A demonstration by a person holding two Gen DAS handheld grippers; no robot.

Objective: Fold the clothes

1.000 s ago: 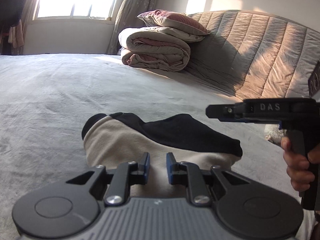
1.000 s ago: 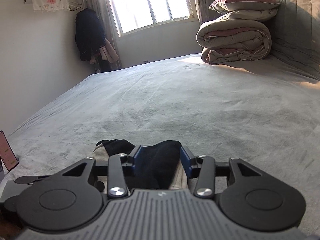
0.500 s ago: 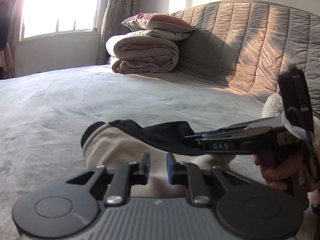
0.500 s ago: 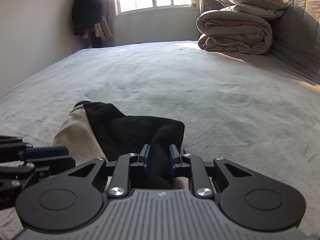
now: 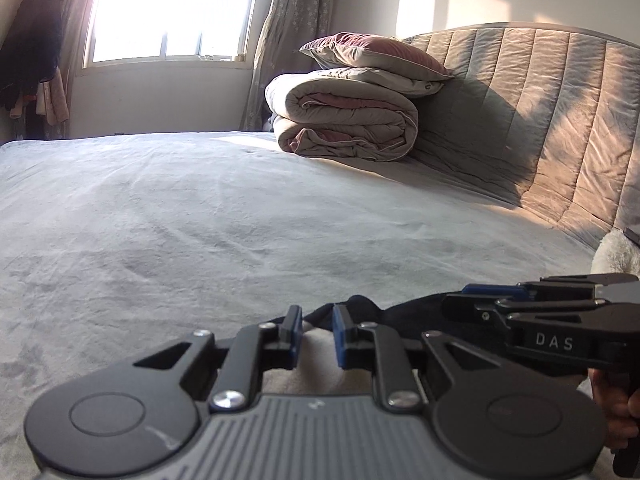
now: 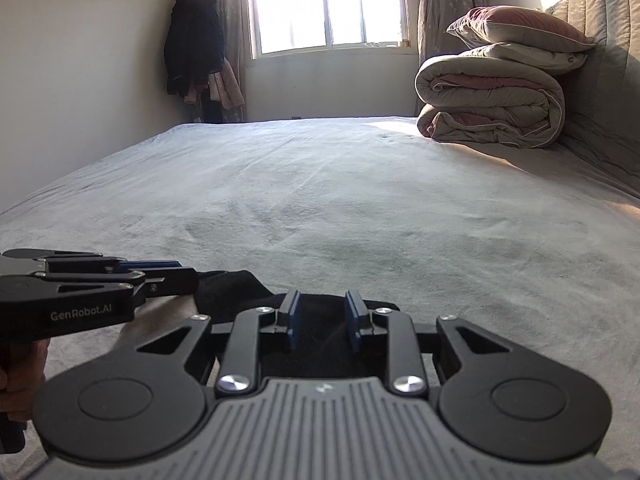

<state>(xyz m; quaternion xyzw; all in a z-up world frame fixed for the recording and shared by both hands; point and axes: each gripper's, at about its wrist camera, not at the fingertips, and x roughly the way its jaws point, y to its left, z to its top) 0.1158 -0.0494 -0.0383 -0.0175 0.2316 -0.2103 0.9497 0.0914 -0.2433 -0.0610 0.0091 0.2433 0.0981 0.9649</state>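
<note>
Garment (image 6: 320,334) is two-tone, black over beige/cream, bunched low on the near part of the bed (image 6: 360,208), mostly hidden behind both grippers; black part sits under the right gripper (image 6: 320,320), beige part under the left gripper (image 5: 316,330). Right gripper's fingers are spread with a clear gap, black cloth seen between them but not pinched, so released. Left gripper's fingers stand a little apart, nothing clamped between them, also released; beige cloth shows below the gap. A hand (image 5: 616,412) grips the right tool's handle at the edge of the left view. Bed surface is grey, soft, lightly wrinkled. Folded quilt (image 6: 492,108) with a pillow (image 6: 516,28) on top sits far right against the padded headboard (image 5: 540,112). Bright window (image 6: 328,4), curtains, dark coat (image 6: 194,60) hanging in the corner.
</note>
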